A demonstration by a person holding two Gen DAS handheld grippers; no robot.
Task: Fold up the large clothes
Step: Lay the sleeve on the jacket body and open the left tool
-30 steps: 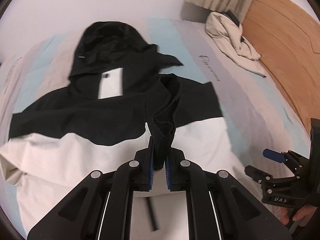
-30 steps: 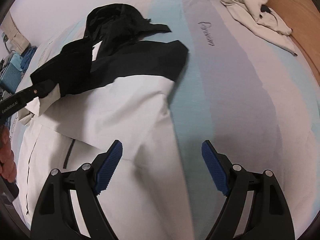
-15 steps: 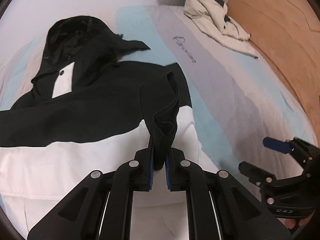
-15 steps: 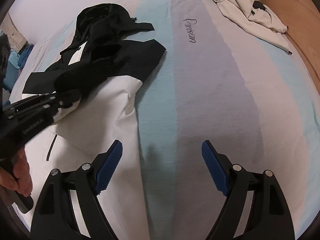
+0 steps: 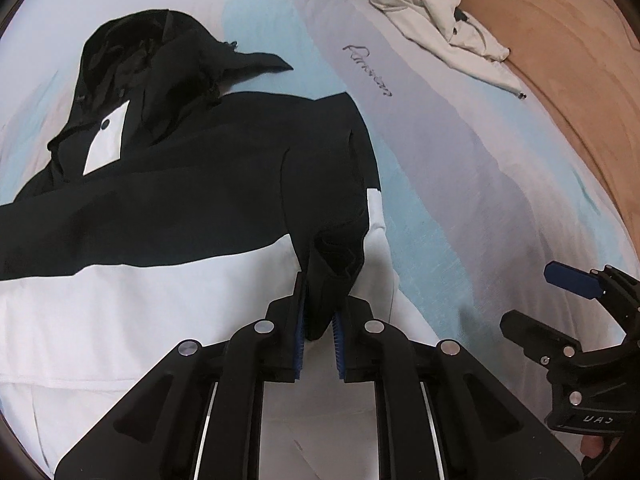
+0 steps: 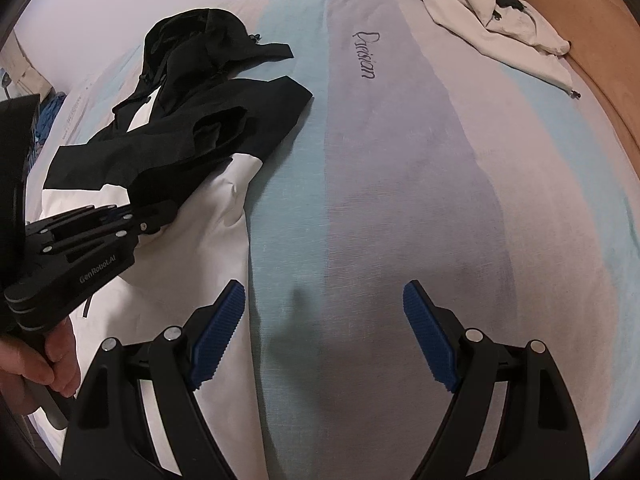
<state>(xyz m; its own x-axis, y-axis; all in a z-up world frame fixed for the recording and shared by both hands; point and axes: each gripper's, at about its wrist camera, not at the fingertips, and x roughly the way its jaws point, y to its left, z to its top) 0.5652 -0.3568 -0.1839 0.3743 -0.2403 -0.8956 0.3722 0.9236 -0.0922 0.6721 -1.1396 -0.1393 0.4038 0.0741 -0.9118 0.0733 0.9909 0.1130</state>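
Note:
A black and white hooded jacket (image 5: 200,200) lies spread on the bed, hood at the far end. Its black sleeve (image 5: 336,264) is folded across the body near the right edge. My left gripper (image 5: 319,320) still pinches the sleeve's cuff between its blue pads, and its jaws are opening. In the right wrist view the jacket (image 6: 192,136) lies at the left, with the left gripper (image 6: 160,216) low over it. My right gripper (image 6: 324,312) hangs open over bare sheet just right of the jacket, holding nothing; it also shows as the right gripper (image 5: 540,304) in the left wrist view.
The bed has a striped blue, grey and white sheet (image 6: 400,180). A crumpled beige jacket (image 5: 432,12) lies at the far right corner, against a wooden headboard (image 5: 560,60). A person's hand (image 6: 40,364) grips the left gripper's handle. Clutter sits beyond the bed's left edge.
The left gripper carried the black sleeve rightward and down onto the jacket's body, and its pads have parted slightly. The right gripper slid right, off the white fabric and over bare sheet.

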